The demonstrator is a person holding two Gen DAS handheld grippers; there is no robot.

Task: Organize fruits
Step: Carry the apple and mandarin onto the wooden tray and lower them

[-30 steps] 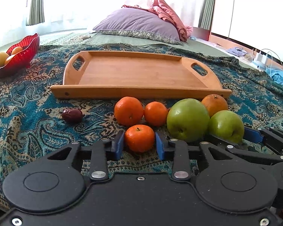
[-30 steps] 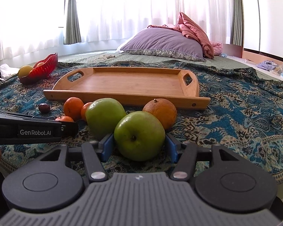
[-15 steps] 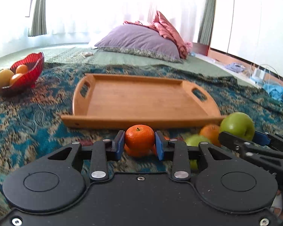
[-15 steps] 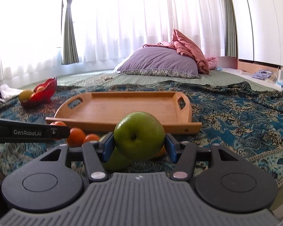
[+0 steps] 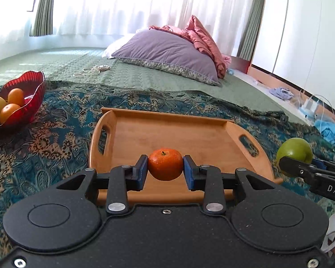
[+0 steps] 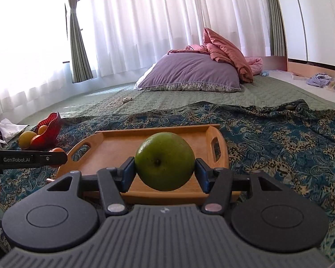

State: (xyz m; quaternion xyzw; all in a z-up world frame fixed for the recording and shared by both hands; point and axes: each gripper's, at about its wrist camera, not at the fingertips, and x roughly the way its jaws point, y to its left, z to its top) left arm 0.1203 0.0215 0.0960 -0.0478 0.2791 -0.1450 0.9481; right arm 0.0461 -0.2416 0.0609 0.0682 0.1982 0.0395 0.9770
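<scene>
Patterned bedspread [image 5: 55, 134], wooden tray [image 5: 167, 134] (bare), tangerine [image 5: 165, 164] gripped, apple [image 6: 164, 160] gripped

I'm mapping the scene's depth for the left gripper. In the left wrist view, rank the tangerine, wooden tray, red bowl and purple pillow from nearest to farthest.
1. Tangerine: clamped between the left gripper pads.
2. Wooden tray: directly ahead, below the fruit.
3. Red bowl: far left on the patterned blanket.
4. Purple pillow: at the back, right of centre.
</scene>
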